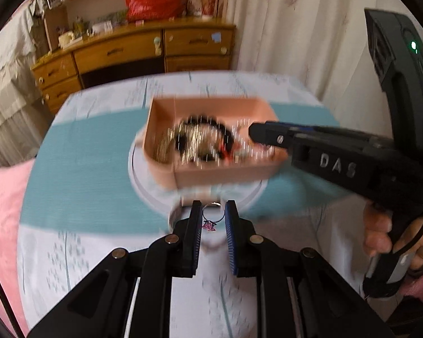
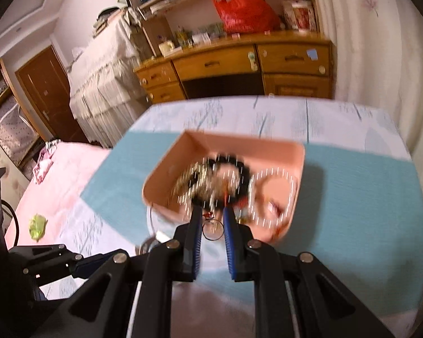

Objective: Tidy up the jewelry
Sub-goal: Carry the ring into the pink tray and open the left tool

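Observation:
My left gripper (image 1: 213, 211) is shut on a thin silver ring (image 1: 208, 225) with a small pink-purple stone, held just above the table. Beyond it stands a pink open box (image 1: 211, 107) on a white round plate (image 1: 138, 174). The box holds a blurred heap of jewelry, including a black bead bracelet (image 1: 228, 135) and gold chains. My right gripper (image 1: 258, 133) reaches over the box from the right. In the right wrist view that right gripper (image 2: 211, 215) is shut on a thin dark ring (image 2: 204, 232) with a red charm, at the near wall of the pink box (image 2: 239, 146).
The box sits on a teal mat (image 1: 84, 169) over a pale blue tablecloth (image 2: 338, 115). A pink bed (image 2: 56, 174) lies to the left, with a green scrap (image 2: 37, 226) on it. A wooden dresser (image 1: 143, 53) and a white curtain (image 1: 296, 28) stand behind. The left gripper's body (image 2: 56, 259) shows at lower left.

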